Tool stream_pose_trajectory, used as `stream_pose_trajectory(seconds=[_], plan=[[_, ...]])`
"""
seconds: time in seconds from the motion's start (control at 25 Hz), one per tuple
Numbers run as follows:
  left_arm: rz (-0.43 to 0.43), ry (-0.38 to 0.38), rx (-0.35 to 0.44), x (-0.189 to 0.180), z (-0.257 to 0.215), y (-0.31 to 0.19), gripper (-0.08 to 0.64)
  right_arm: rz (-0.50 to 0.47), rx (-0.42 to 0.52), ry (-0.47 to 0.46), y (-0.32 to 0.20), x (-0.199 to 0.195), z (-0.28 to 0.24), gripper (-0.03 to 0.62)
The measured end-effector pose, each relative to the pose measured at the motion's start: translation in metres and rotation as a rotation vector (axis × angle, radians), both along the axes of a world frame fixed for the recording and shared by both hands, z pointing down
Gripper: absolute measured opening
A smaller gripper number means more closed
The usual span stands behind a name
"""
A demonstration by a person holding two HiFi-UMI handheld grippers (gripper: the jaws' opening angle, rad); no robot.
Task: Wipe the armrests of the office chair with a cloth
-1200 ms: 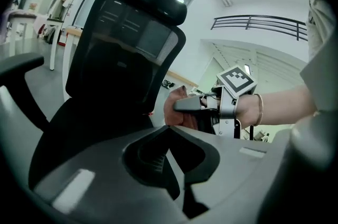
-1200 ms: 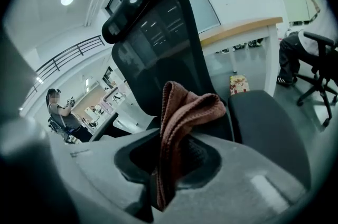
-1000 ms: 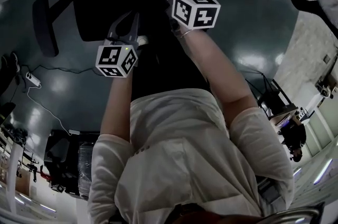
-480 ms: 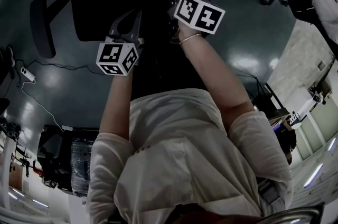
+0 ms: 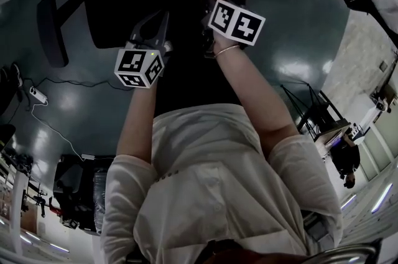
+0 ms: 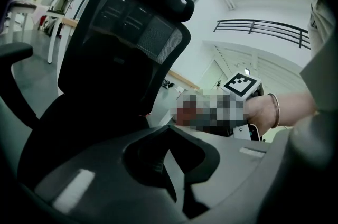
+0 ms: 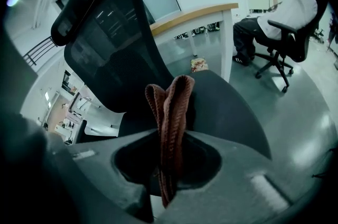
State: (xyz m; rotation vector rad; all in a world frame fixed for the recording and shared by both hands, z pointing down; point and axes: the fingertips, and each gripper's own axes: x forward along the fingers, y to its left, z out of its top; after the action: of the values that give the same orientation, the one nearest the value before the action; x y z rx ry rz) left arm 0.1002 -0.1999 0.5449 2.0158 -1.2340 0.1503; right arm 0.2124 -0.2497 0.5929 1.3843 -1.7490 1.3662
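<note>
- Right gripper view: a ribbed, rust-brown cloth [image 7: 170, 112] stood folded, pinched between the closed jaws of the right gripper [image 7: 168, 178], in front of the smooth dark armrest [image 7: 232, 112].
- The left gripper [image 6: 177, 194] had its jaws pressed together on nothing, facing the black mesh-backed chair [image 6: 121, 59].
- Whether the cloth touched the armrest was unclear.

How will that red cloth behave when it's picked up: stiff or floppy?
Probably floppy: the cloth folds into soft loops beyond the right gripper, and its other end trails loose past the jaws. Likely light, since one pinch seems to hold all of it. Its ribbed knit looks grippy, so it should not slip out easily.
</note>
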Motion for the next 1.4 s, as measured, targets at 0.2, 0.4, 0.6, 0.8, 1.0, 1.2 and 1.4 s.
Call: stream_pose_trajectory(seconds=[0.2,0.4,0.6,0.8,1.0,1.2,1.4], plan=[[0.031,0.002,0.009,-0.002,-0.002,0.021,0.017,0.023,0.005,0.016,0.035,0.003,0.001,0.047],[0.069,0.0,0.02,0.002,-0.006,0.041,0.017,0.04,0.025,0.035,0.069,0.007,0.002,0.048],[0.104,-0.001,0.02,0.001,-0.006,0.067,0.017,0.057,0.023,0.028,0.103,0.006,0.006,0.048],[0.132,-0.004,0.03,0.004,-0.011,0.092,0.017,0.088,0.009,0.058,0.139,0.019,0.01,0.048],[0.158,0.003,0.052,0.007,-0.017,0.106,0.017,0.107,0.02,0.113,0.162,0.042,0.015,0.049],[0.167,-0.002,0.065,0.003,-0.025,0.126,0.016,0.116,0.038,0.138,0.182,0.05,0.01,0.049],[0.169,-0.032,0.067,-0.01,-0.03,0.152,0.015,0.097,0.123,0.125,0.195,0.038,-0.014,0.049]])
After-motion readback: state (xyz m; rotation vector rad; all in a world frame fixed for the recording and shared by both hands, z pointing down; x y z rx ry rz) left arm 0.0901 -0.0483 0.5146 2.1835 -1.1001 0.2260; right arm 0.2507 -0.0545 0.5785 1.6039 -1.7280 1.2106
